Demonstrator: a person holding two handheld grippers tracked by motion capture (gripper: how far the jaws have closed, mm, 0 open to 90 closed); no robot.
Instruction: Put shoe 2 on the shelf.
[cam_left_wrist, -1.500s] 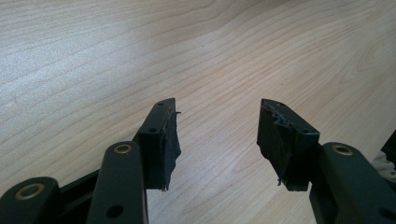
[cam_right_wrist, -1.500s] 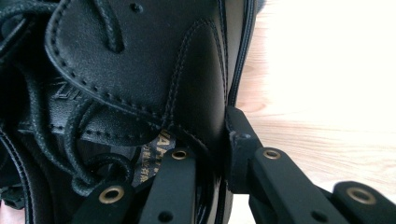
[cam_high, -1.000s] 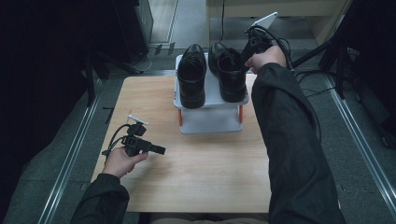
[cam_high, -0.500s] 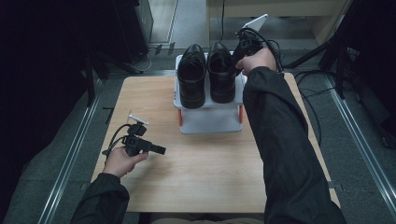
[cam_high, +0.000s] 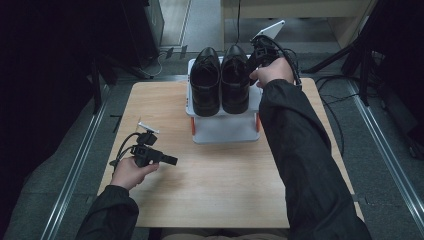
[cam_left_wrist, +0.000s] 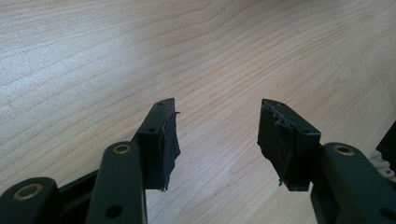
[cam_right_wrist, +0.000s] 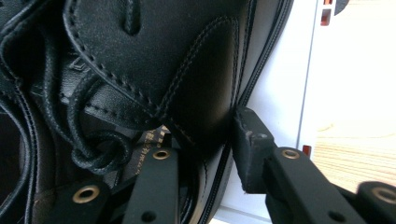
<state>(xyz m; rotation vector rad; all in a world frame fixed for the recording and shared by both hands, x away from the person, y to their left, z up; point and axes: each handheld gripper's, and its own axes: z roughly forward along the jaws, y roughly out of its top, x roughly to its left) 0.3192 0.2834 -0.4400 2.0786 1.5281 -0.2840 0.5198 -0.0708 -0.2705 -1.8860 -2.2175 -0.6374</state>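
Two black leather lace-up shoes stand side by side on a white stand (cam_high: 225, 129) at the far middle of the wooden table (cam_high: 225, 180): the left shoe (cam_high: 206, 82) and the right shoe (cam_high: 235, 80). My right gripper (cam_high: 253, 61) is at the right shoe's (cam_right_wrist: 154, 70) far right side. Its jaws have just been opening: one jaw is inside the shoe and the other pad (cam_right_wrist: 247, 140) is outside the side wall, no longer squeezing it. My left gripper (cam_high: 172, 161) rests low over the table's left part, open (cam_left_wrist: 215, 121) and holding nothing.
The stand has orange fittings at its sides (cam_high: 192, 125). Cables (cam_high: 340, 100) trail over the floor at the right. Metal rails (cam_high: 75, 170) run along both sides of the table. Bare wood lies in front of the stand.
The right hand moved left and swung the right shoe from its slant to sit straight beside the left shoe. The left hand has not moved.
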